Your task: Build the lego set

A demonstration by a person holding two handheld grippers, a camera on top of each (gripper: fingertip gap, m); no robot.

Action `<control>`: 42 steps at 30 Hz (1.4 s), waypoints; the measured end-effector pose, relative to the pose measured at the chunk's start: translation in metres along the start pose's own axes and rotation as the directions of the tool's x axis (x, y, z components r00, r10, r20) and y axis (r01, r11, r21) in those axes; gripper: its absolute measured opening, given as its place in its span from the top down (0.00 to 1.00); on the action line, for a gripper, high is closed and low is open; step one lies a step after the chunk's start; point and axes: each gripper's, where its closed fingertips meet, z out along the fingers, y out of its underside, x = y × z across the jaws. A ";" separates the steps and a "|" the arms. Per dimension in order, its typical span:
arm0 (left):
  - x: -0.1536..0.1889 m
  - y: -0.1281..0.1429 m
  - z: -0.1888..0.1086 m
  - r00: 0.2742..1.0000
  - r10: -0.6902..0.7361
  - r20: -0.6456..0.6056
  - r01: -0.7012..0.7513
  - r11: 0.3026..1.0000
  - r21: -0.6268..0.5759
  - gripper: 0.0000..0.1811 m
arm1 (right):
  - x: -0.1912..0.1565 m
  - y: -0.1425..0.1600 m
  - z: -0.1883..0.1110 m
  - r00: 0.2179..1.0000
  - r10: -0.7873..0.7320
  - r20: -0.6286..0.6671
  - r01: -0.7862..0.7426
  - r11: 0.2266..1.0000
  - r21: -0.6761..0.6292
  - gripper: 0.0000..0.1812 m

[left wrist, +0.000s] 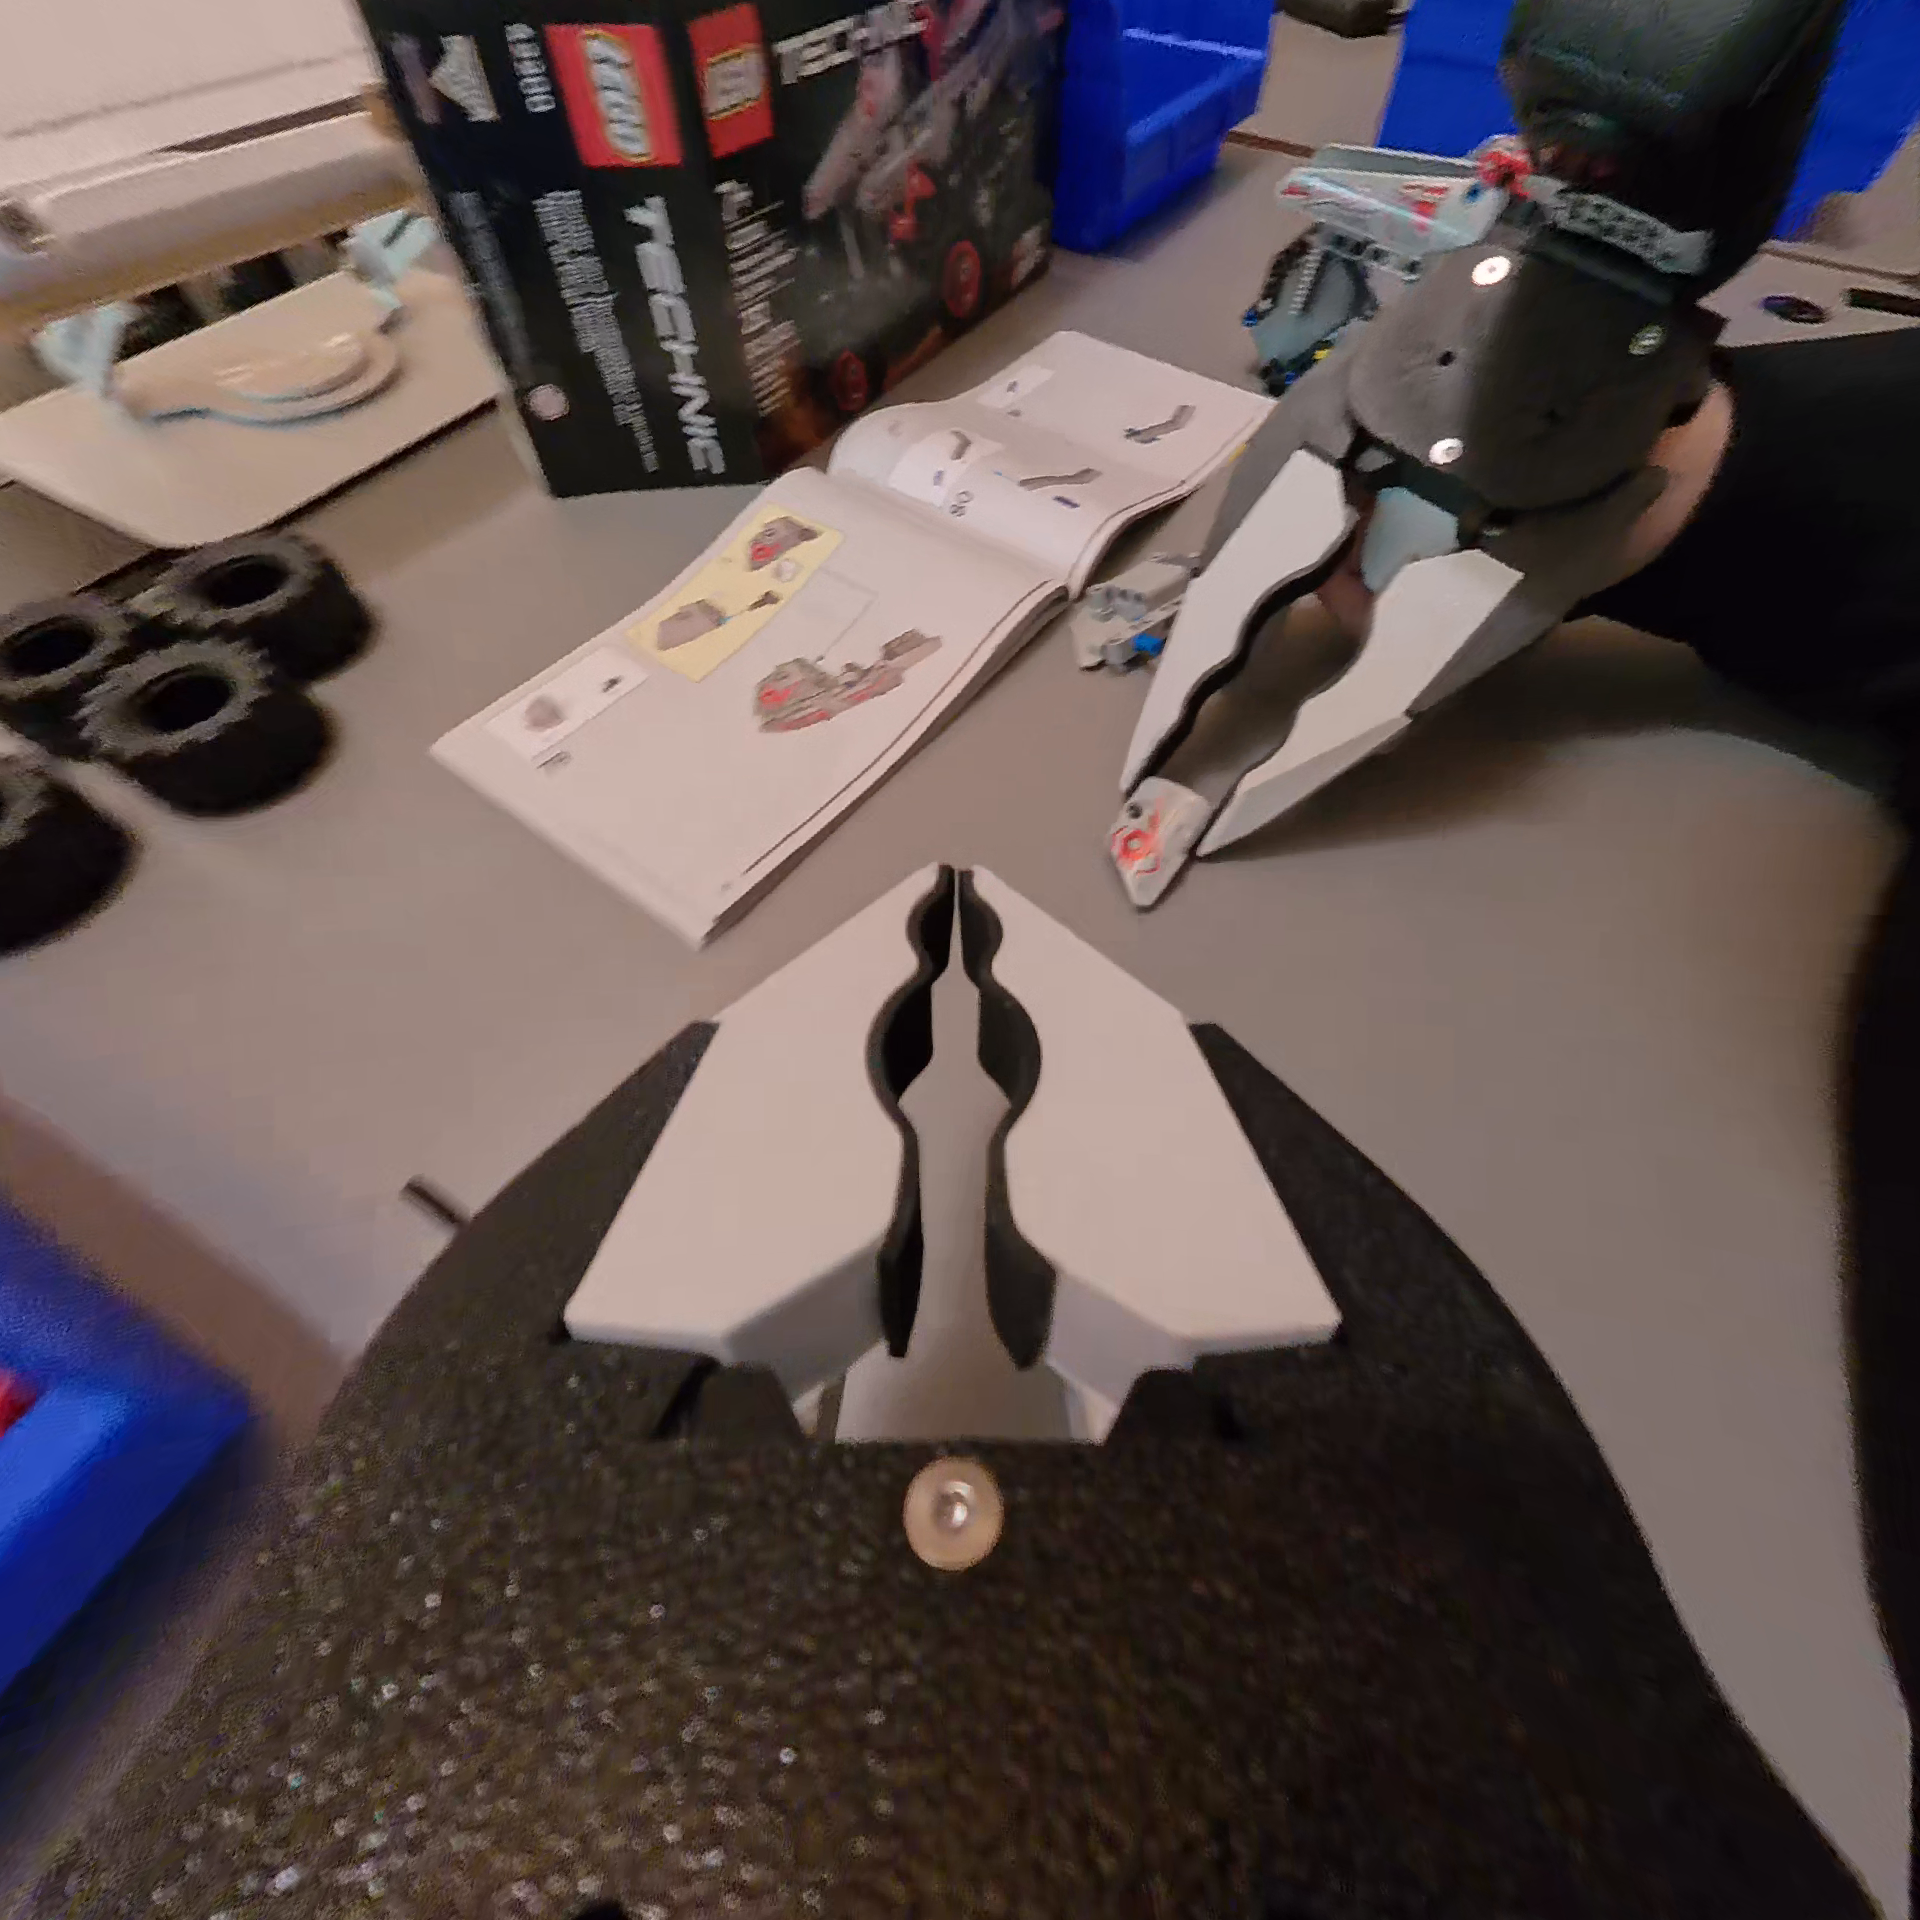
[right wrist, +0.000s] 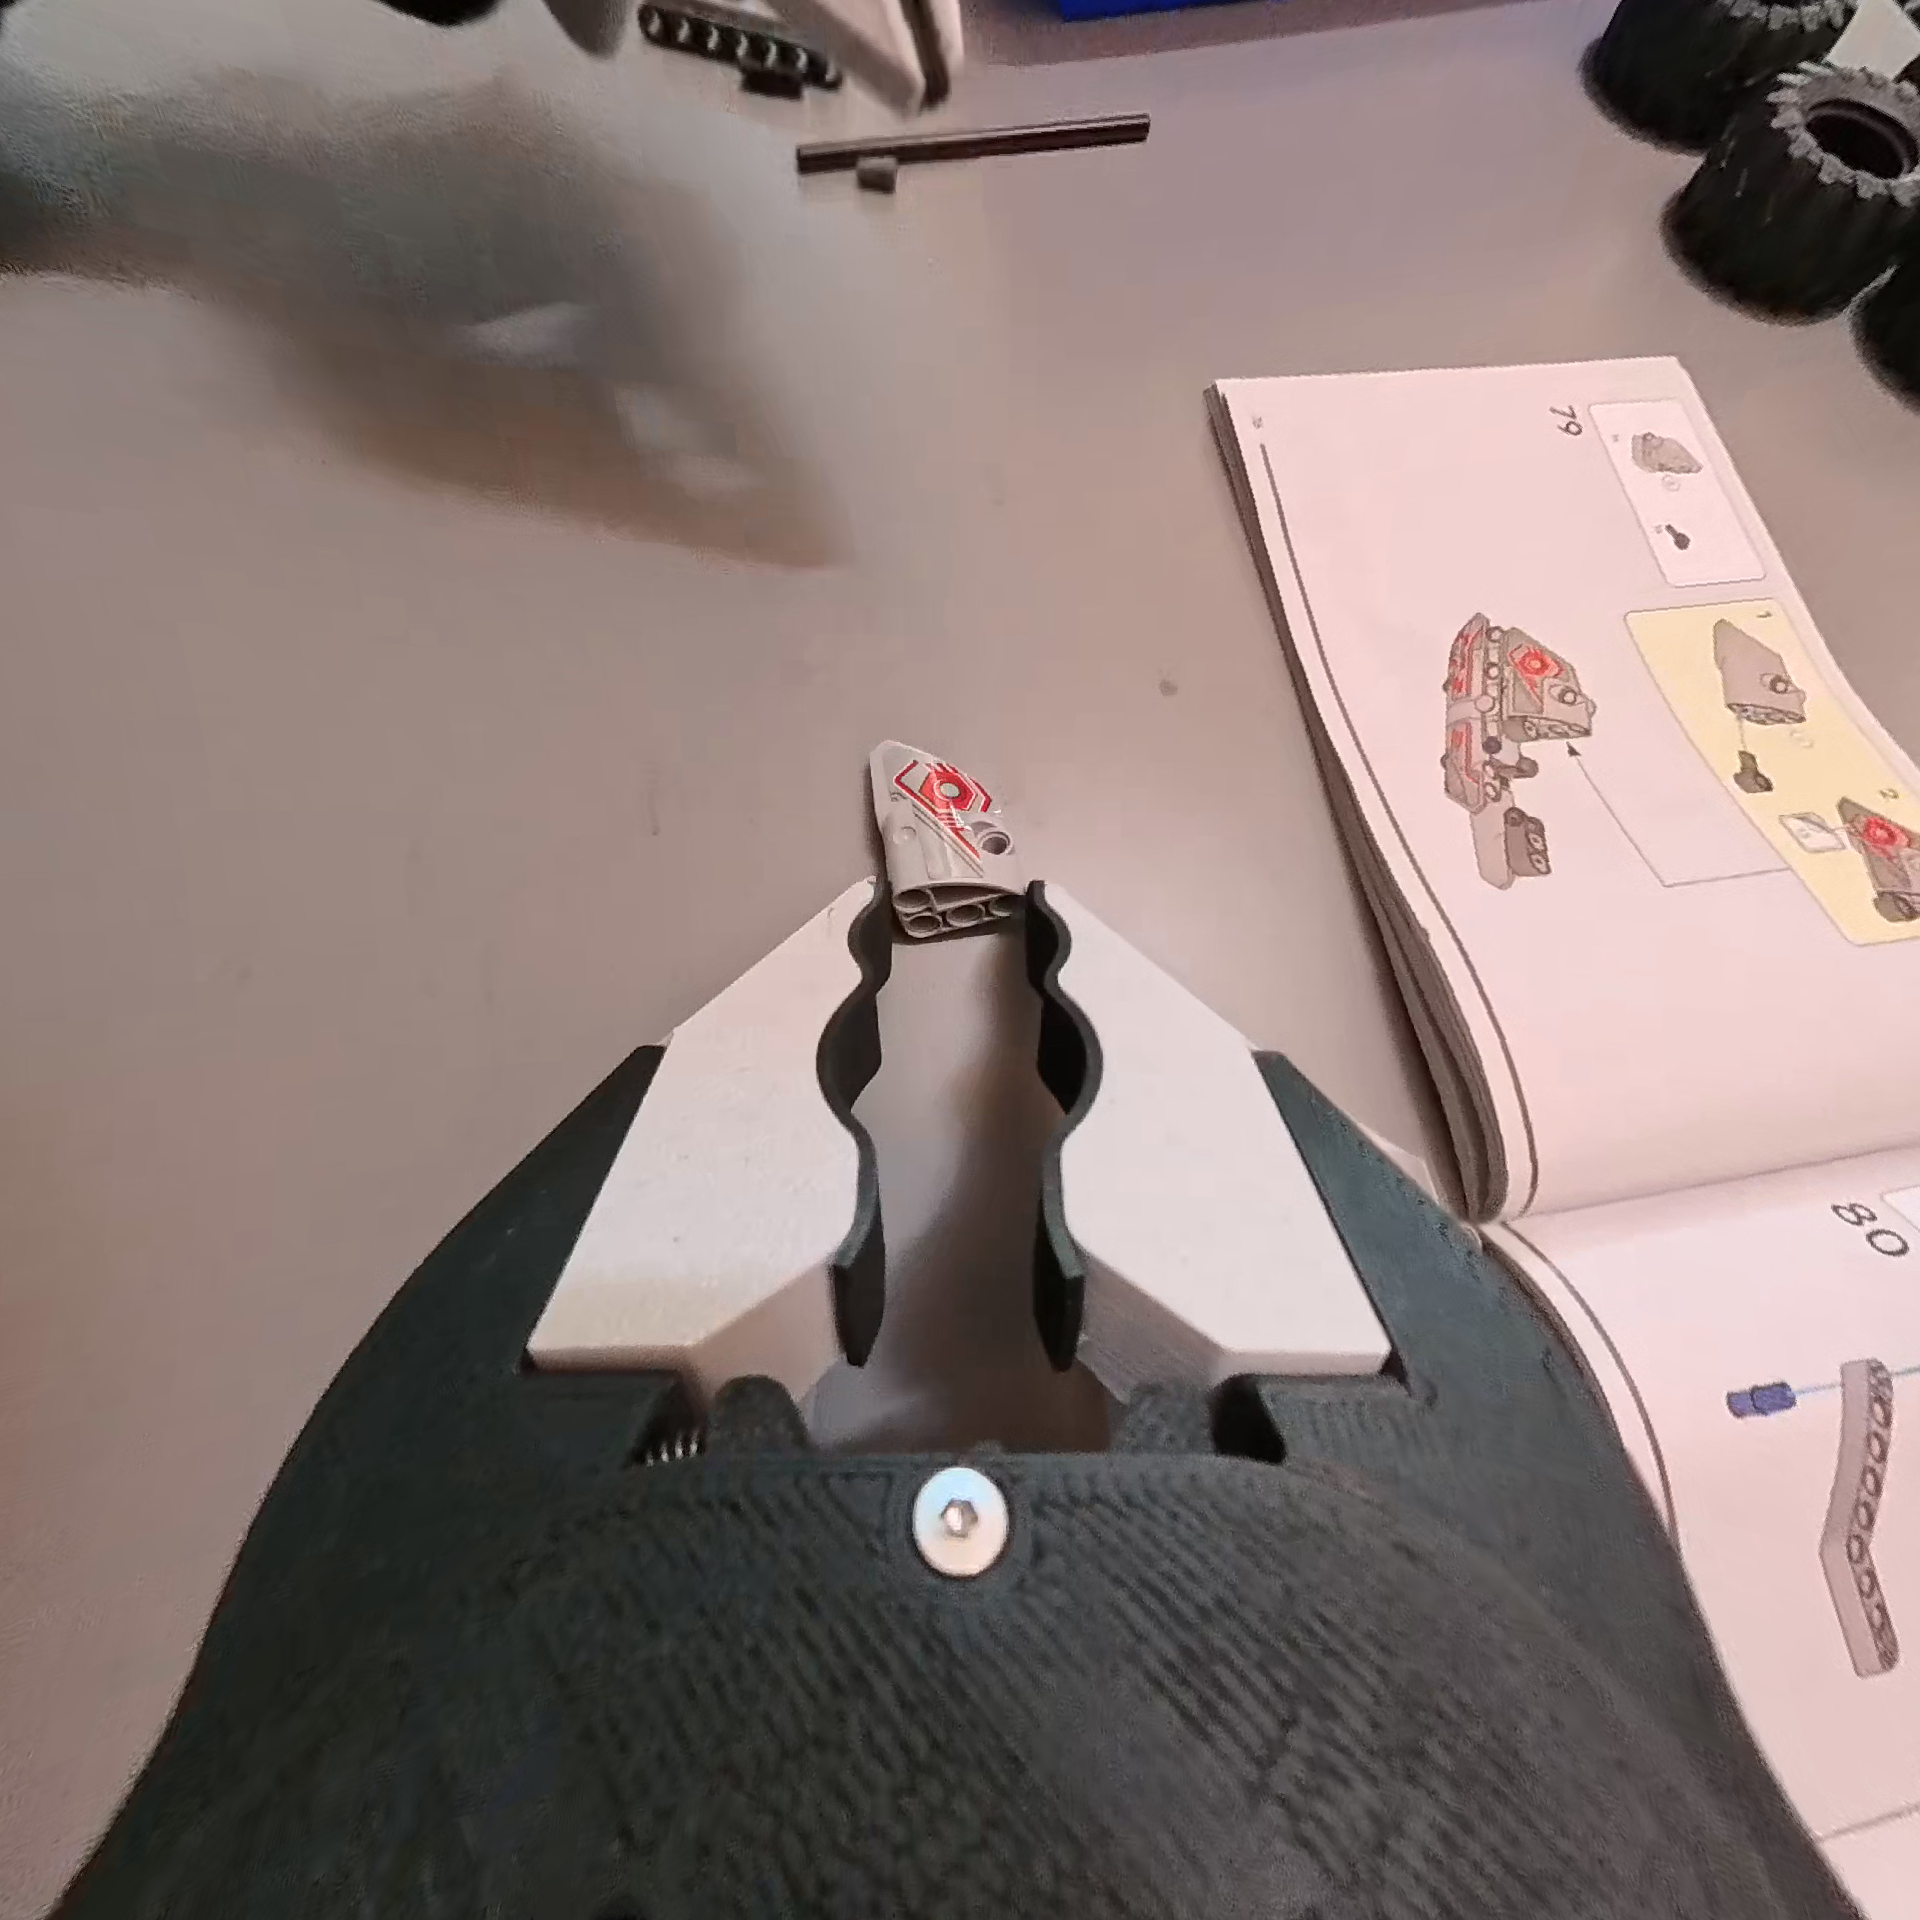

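Observation:
My right gripper [right wrist: 954,896] is shut on the wide end of a small grey panel piece with a red sticker [right wrist: 940,826], held low over the grey table [right wrist: 416,935]. In the left wrist view the same gripper [left wrist: 1179,821] pinches that piece [left wrist: 1148,847] at table level. My left gripper [left wrist: 956,883] is shut and empty, just short of the open instruction booklet [left wrist: 831,644]. It shows as a blurred grey shape [right wrist: 665,436] in the right wrist view. A partly built grey and red model [left wrist: 1382,208] stands at the back right.
The black set box [left wrist: 707,239] stands behind the booklet [right wrist: 1507,727]. Several black tyres [left wrist: 187,686] lie to the left and show again [right wrist: 1787,187]. A small grey and blue sub-assembly [left wrist: 1127,613], a black axle [right wrist: 971,140], a black beam [right wrist: 738,52] and blue bins [left wrist: 1153,114] are around. The tips of one gripper are about 12 centimeters away from the tips of the other.

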 end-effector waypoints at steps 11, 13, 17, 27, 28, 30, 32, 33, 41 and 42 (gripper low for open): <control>-0.121 0.043 -0.140 0.804 -0.229 0.549 0.281 0.960 -0.012 1.00 | -0.003 -0.007 0.007 0.999 -0.028 0.019 0.028 0.999 -0.022 0.84; -0.132 0.045 -0.154 0.792 -0.243 0.560 0.311 0.950 -0.028 0.99 | -0.003 -0.005 0.005 0.999 -0.036 0.017 0.037 0.999 -0.028 0.83; -0.145 0.051 -0.161 0.813 -0.191 0.550 0.319 0.936 -0.147 0.97 | -0.004 -0.001 -0.001 1.000 -0.031 0.004 0.031 0.999 -0.041 0.80; -0.114 0.039 -0.130 0.952 -0.182 0.246 0.235 0.950 -0.204 1.00 | -0.008 0.006 -0.009 0.999 -0.008 -0.036 0.006 0.999 -0.053 0.80; -0.099 0.041 -0.122 0.968 -0.167 0.186 0.210 0.948 -0.238 1.00 | -0.009 0.006 -0.009 0.999 -0.007 -0.032 0.006 0.999 -0.045 0.80; -0.101 0.053 -0.117 0.961 -0.094 0.260 0.174 0.937 -0.303 0.99 | -0.009 0.005 -0.009 0.999 -0.005 -0.033 0.004 0.999 -0.036 0.80; -0.112 0.068 -0.126 0.935 -0.067 0.349 0.198 0.915 -0.353 0.98 | -0.009 0.005 -0.008 0.999 0.006 -0.033 -0.007 1.000 -0.025 0.80; -0.117 0.075 -0.132 0.920 -0.078 0.384 0.228 0.904 -0.362 0.97 | -0.008 0.004 -0.007 0.999 0.009 -0.034 -0.010 1.000 -0.016 0.81; -0.065 0.127 -0.180 0.963 -0.095 0.251 0.222 0.809 -0.544 0.97 | -0.009 0.002 -0.006 0.998 -0.031 -0.059 0.031 0.999 0.007 0.82; -0.059 0.137 -0.185 0.966 -0.081 0.247 0.214 0.786 -0.580 0.97 | -0.010 0.002 -0.007 0.997 -0.039 -0.062 0.040 0.999 0.008 0.83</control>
